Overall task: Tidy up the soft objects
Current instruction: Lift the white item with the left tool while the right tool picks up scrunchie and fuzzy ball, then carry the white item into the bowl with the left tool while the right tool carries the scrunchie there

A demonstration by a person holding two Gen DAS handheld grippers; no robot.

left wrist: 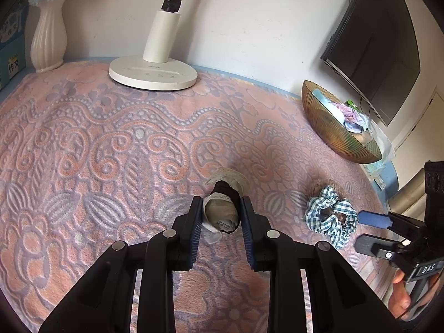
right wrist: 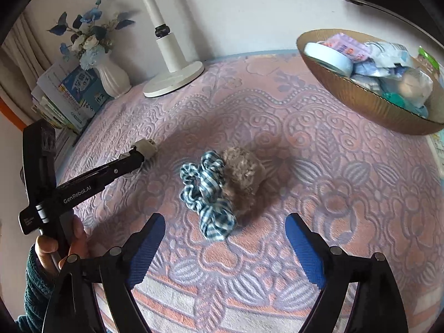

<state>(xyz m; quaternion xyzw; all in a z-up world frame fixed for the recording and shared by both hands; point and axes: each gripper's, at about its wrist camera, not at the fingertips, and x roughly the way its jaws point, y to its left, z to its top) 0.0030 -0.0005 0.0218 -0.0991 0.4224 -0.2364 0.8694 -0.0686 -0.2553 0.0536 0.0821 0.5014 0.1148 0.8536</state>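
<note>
My left gripper (left wrist: 221,202) is shut on a beige lace scrunchie with a black band (left wrist: 222,213), low over the pink patterned cloth (left wrist: 111,144). To its right lie a blue-and-white checked scrunchie (left wrist: 330,216) and a fluffy brown scrunchie (left wrist: 319,187), touching each other. In the right wrist view my right gripper (right wrist: 224,219) stands open, its blue pads (right wrist: 147,247) wide apart. The near end of the checked scrunchie (right wrist: 205,191) lies between the tips, untouched, with the fluffy brown scrunchie (right wrist: 244,177) behind it. The left gripper (right wrist: 143,151) shows there at the left with the beige scrunchie (right wrist: 148,145).
A ribbed gold bowl (right wrist: 374,105) with tape and packets stands at the back right near the table edge. A white lamp base (left wrist: 152,73) and a white vase (left wrist: 48,36) stand along the wall. Books (right wrist: 69,94) lean at the left; a monitor (left wrist: 383,55) hangs at the right.
</note>
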